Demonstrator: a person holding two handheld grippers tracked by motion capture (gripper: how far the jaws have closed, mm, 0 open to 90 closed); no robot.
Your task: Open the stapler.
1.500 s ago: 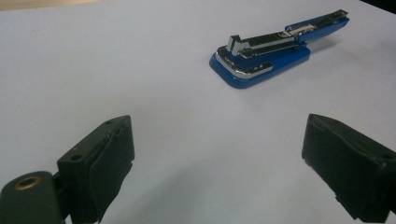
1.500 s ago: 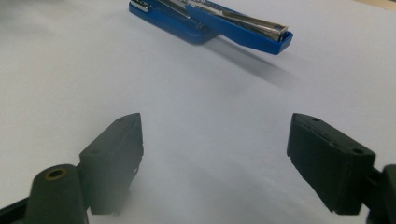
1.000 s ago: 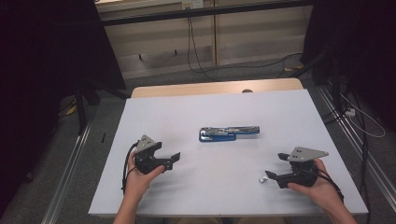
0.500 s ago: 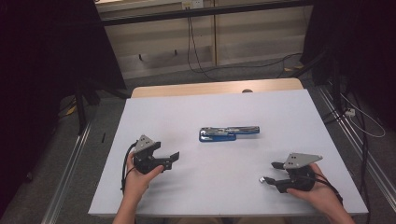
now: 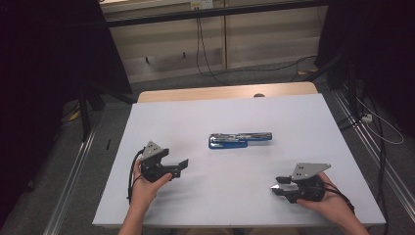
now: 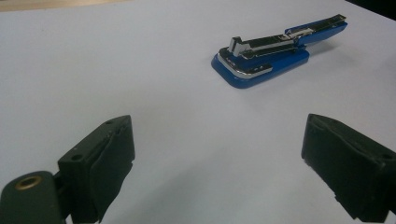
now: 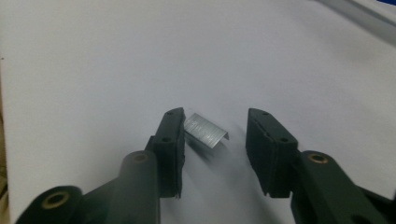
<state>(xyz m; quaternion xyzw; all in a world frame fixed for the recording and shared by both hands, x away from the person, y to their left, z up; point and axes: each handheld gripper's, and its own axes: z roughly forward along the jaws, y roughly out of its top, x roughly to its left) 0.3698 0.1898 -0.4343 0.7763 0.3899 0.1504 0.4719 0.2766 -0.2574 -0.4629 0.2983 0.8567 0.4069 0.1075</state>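
- Staples [image 7: 206, 130], a short silver strip of them, are lying on the white table [image 5: 215, 117] at its near right, between the jaws of the right gripper [image 5: 277, 188].
- That gripper's jaws have just been closing around the strip; one end of it is sitting against one pad while the other pad is standing clear, so nothing is being squeezed yet.
- In my reading, the pick-up of the strip is the step under way, likely so that it can go into the blue stapler [image 5: 240, 139].
- Next, the jaws are needing to finish closing squarely on the strip's two long sides, gently, since a strip like this is probably breaking or tipping easily if pinched on a corner.
- The left gripper [image 5: 180, 166] is resting at the near left with its jaws spread wide and holding nothing, pointing toward the stapler in the middle of the table.
- The stapler is lying with its top arm swung up and back, so its metal channel is showing in the left gripper view.
- Hard to make out: in the high view the strip is showing as no more than a bright speck at the jaw tips.
- Whether the strip is lying flat or leaning on one leg is not something I am managing to tell.
- Whether staples are already sitting in the stapler's channel is also unclear.
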